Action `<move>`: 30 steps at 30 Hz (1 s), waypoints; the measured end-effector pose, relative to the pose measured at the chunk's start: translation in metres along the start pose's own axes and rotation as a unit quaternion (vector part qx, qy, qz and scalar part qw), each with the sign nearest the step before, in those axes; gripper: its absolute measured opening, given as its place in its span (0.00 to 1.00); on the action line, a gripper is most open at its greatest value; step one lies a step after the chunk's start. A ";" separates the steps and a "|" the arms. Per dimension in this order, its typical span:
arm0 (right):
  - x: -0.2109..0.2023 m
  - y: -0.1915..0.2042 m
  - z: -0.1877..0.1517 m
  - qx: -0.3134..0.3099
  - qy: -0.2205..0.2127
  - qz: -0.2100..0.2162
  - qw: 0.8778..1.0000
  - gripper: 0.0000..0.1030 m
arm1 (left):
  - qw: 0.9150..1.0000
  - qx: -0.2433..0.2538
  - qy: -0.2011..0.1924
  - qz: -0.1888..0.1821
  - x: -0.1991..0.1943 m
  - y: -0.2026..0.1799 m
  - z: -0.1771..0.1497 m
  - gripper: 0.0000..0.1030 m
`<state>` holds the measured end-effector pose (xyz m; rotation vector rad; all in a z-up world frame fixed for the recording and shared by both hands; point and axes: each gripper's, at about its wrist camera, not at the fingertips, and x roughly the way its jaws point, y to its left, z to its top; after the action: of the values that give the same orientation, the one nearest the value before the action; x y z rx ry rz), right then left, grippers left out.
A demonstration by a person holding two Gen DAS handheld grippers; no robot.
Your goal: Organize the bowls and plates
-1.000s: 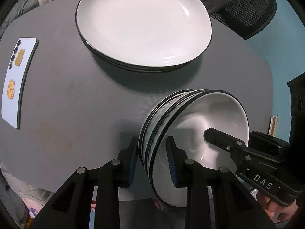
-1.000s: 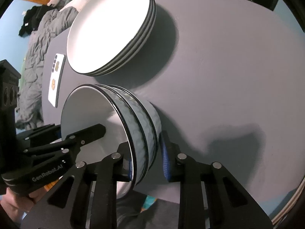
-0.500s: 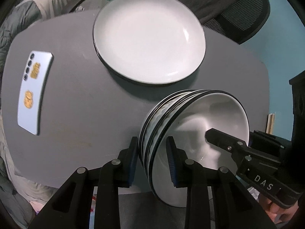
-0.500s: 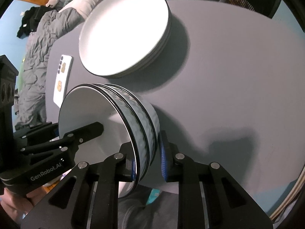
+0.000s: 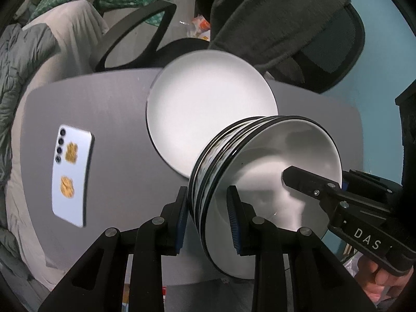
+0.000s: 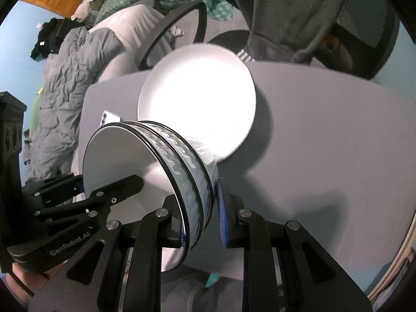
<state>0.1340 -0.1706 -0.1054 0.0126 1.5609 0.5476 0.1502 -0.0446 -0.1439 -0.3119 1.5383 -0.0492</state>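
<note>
Phone [image 5: 70, 178] lies on the left of the grey bench [image 5: 117, 119], white plates [image 5: 210, 109] further right toward the back edge. Nearer, the stack of 3 nested bowls [image 5: 265, 182] is tipped on its side above the bench, partly overlapping the plates. Left tool [image 5: 208, 218] is clamped on the stack's rims, and right tool [image 6: 200, 213] is clamped on the rims opposite.

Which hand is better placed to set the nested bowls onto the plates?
Neither alone, likely: left tongs and right tongs both clamp the bowls at opposite rims, tilted above the plates.
</note>
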 end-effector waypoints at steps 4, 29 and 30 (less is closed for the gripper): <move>0.007 0.005 0.018 -0.004 -0.005 -0.005 1.000 0.19 | 1.000 -0.004 0.000 0.003 0.007 0.010 0.019 0.28; 0.041 -0.001 0.074 0.012 0.025 -0.036 0.999 0.19 | 1.000 0.000 0.016 0.007 0.035 0.031 0.060 0.28; 0.041 0.000 0.074 0.012 0.026 -0.036 0.999 0.18 | 1.000 0.000 0.015 0.007 0.034 0.031 0.060 0.28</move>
<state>0.2003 -0.1324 -0.1417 -0.0395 1.6114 0.4750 0.2060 -0.0124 -0.1844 -0.3021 1.5692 -0.0432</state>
